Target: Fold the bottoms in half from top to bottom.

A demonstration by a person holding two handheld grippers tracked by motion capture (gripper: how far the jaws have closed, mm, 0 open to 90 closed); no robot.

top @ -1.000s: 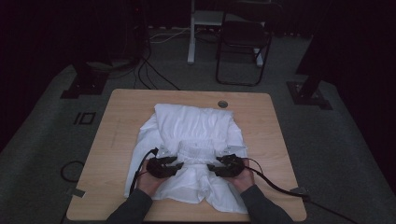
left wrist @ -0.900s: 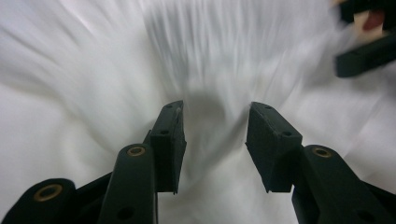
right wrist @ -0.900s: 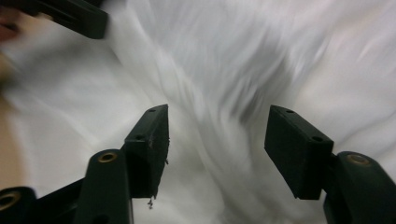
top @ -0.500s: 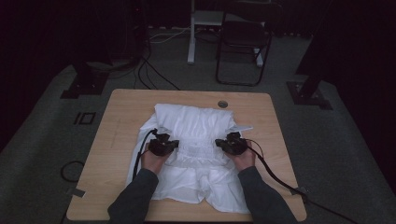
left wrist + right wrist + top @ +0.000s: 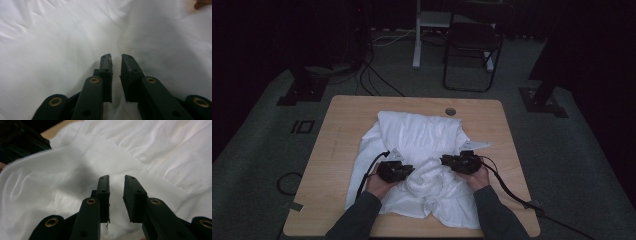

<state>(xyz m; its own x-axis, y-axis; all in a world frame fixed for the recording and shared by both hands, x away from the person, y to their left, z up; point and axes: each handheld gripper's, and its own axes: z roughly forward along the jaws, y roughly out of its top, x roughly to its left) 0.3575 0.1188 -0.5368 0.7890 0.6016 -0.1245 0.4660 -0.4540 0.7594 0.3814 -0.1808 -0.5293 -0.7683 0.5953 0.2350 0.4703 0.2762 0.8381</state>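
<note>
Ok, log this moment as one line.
white garment: bunched on table | left gripper: jaws just reopening, unclamped | right gripper: same

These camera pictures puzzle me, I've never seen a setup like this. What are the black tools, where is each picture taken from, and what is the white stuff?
No machine works here: a person sits at a wooden table with a hand-held tool in each hand, the left gripper and the right gripper. Each has two black jaws that pinch things and a trailing cable.

The high view looks down from above the person's side, so the sleeves enter from below. The two close-ups come from a small camera riding on each gripper, looking along its own jaws.

On the table lies a crumpled white garment, bunched up between the grippers. In both gripper views the jaws stand slightly apart over the cloth, having just opened a little; nothing looks pinched between them. Beyond the table, a dark chair stands on the floor.
</note>
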